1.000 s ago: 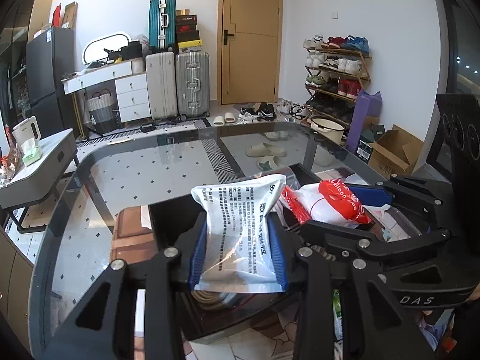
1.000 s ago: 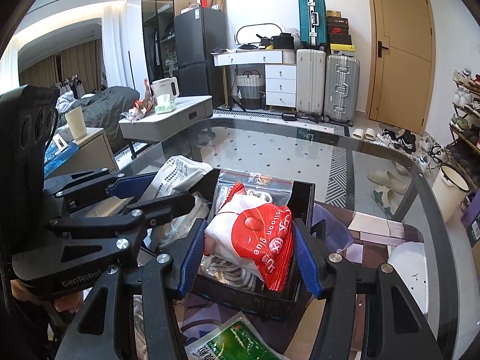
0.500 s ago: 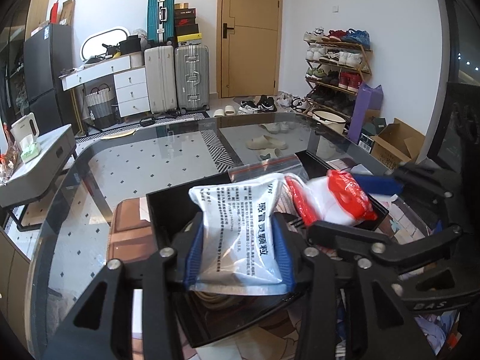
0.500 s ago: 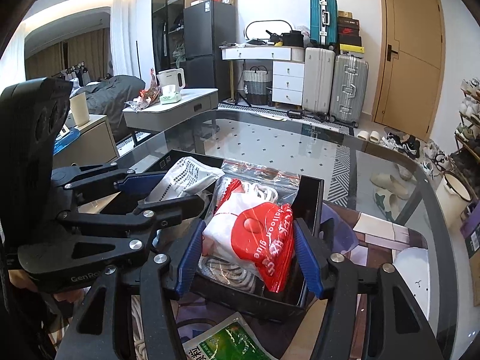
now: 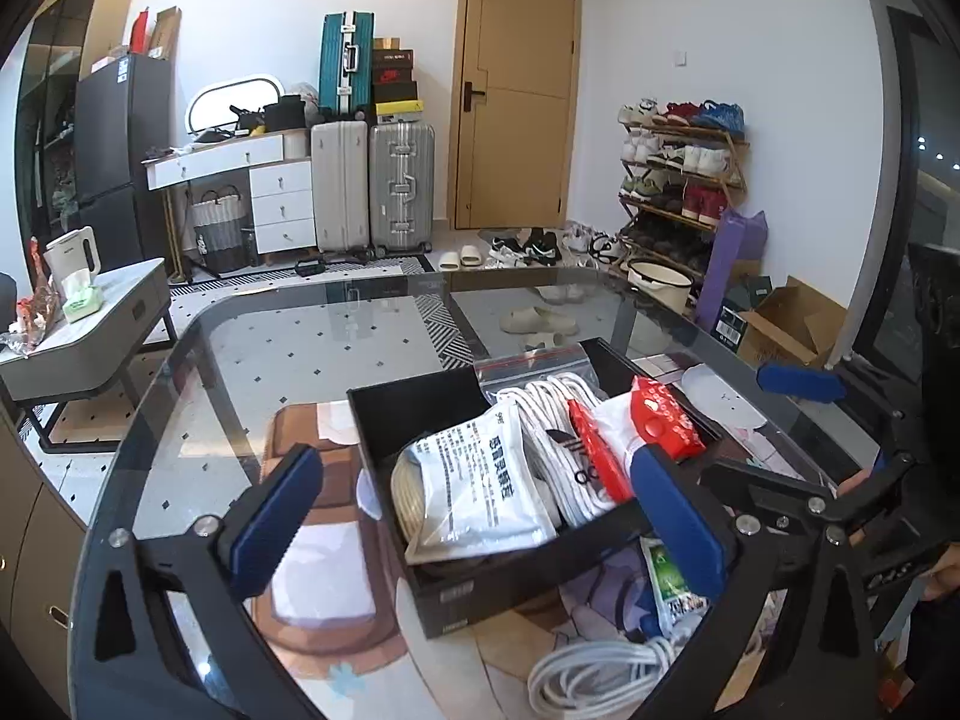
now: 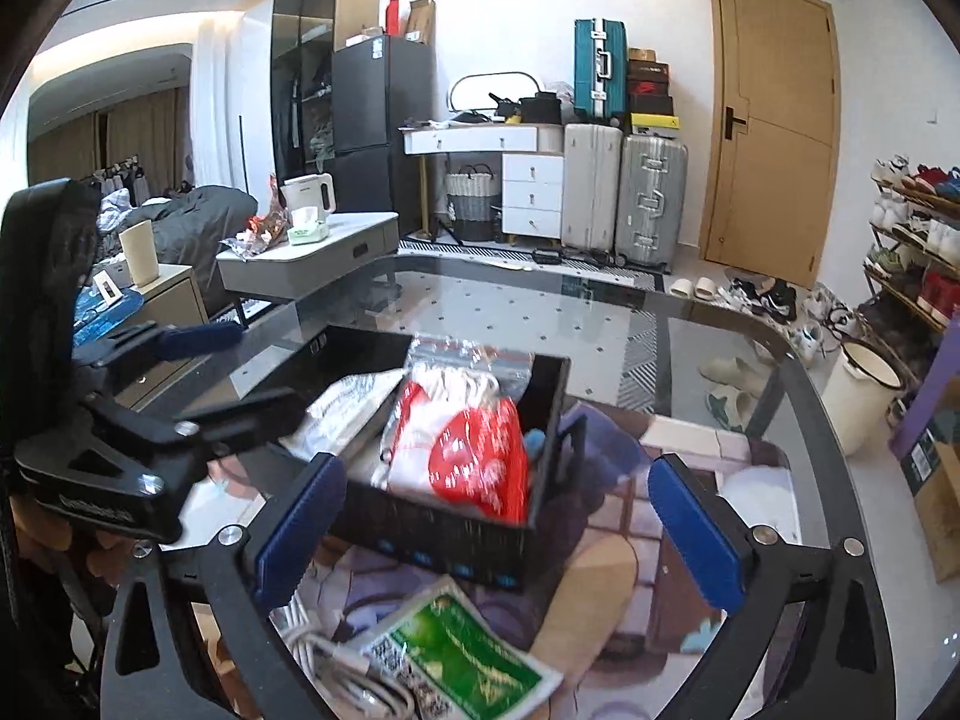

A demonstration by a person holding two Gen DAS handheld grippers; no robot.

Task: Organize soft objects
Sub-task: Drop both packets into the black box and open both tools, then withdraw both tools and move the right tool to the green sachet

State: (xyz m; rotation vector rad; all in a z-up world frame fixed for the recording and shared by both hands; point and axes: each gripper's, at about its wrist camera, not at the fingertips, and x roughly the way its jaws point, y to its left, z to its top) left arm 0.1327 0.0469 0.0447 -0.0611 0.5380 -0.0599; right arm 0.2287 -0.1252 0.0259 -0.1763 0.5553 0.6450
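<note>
Black plastic forms the open bin that stands on the glass counter and holds the soft objects. The white pouch lies in the near-left part of the bin, printed with dense black text that is too small to read. Beside it to the right lies a clear zip bag with a red seal strip, holding white folded fabric; a black trefoil logo shows on that fabric. The red-and-white packet rests against the bin's right wall; its white lettering is blurred in the right wrist view and cannot be read.

Left gripper: fingers spread wide apart, one on each side of the bin, holding nothing. Right gripper: fingers likewise wide apart, in front of the bin's near wall, holding nothing.

On the counter in front of the bin lie a green-and-white sachet with a printed code and a coiled white cable. The left gripper body carries white lettering in the right wrist view, too blurred to read.
</note>
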